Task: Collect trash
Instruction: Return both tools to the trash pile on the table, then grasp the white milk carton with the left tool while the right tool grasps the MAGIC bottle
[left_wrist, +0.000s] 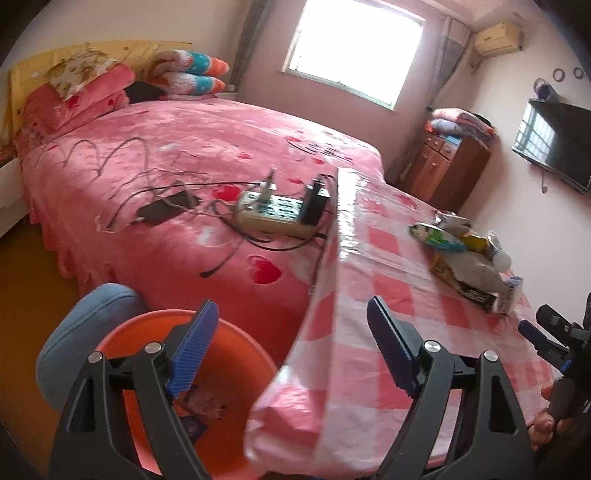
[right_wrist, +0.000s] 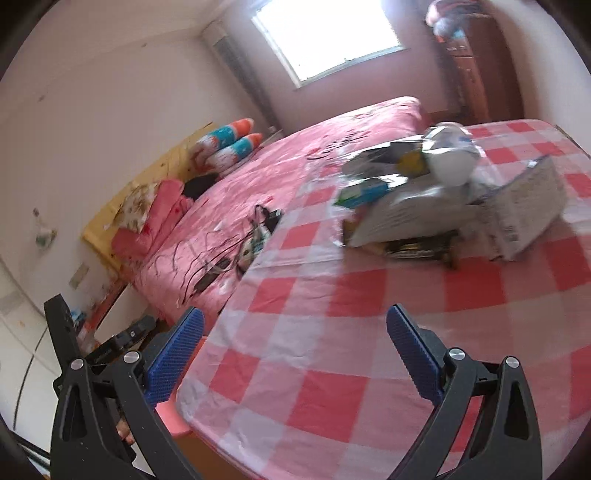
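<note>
Both grippers, left (left_wrist: 291, 350) and right (right_wrist: 295, 354), gape empty; blurred trash pile (right_wrist: 436, 192) seemingly mid-table (right_wrist: 332, 369).

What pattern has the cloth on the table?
The tablecloth has pink-red and white checks, best seen in the right wrist view.

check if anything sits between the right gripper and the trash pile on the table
Nothing visible does. Only bare checkered tablecloth lies between the open right gripper and the trash pile farther back on the table.
</note>
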